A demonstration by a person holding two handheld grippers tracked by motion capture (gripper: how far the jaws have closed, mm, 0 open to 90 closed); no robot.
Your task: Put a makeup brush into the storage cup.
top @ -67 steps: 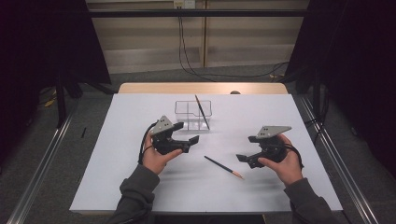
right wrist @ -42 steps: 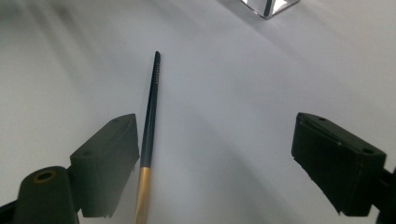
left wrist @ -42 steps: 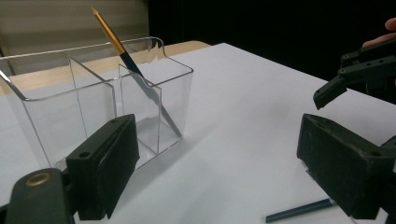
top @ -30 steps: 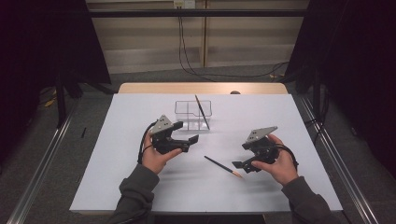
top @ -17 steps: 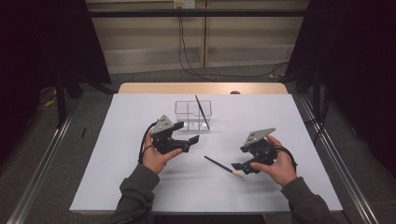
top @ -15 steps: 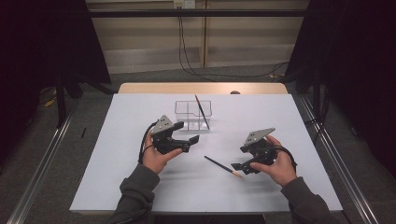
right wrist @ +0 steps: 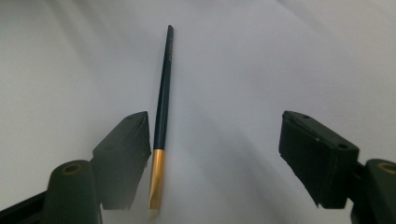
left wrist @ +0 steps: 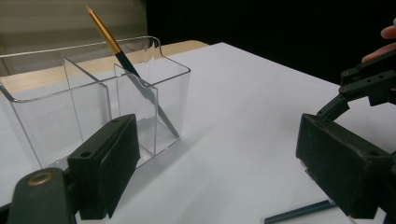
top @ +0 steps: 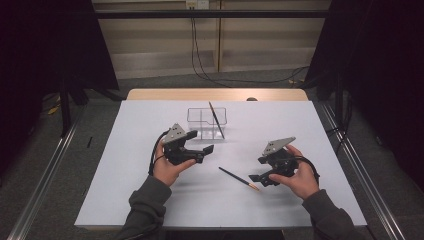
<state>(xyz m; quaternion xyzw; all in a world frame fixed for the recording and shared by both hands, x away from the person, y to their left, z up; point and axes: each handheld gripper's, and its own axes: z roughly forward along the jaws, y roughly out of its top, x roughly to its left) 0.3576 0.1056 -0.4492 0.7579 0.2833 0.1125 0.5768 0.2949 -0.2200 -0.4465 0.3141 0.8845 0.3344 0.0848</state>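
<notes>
A dark pencil (top: 239, 178) with a gold end lies flat on the white table cover (top: 125, 200). In the right gripper view the pencil (right wrist: 162, 112) runs between the jaws of my right gripper (right wrist: 215, 154), close against the left jaw and far from the other. That gripper (top: 256, 170) is open, and its jaws have just been closing. A clear divided holder (top: 206, 121) stands at mid table with a second pencil (top: 216, 119) leaning in it. My left gripper (top: 206, 152) hovers open and empty in front of the holder (left wrist: 93, 93).
The wooden table edge (top: 215, 94) runs behind the cover. Metal rails (top: 45, 175) flank the table on both sides. In the left gripper view, the tip of the loose pencil (left wrist: 299, 212) lies beside the right jaw.
My right gripper has shifted left and down to the pencil's gold end since the earliest frame, and its jaws have narrowed a little. The left gripper has stayed still.
</notes>
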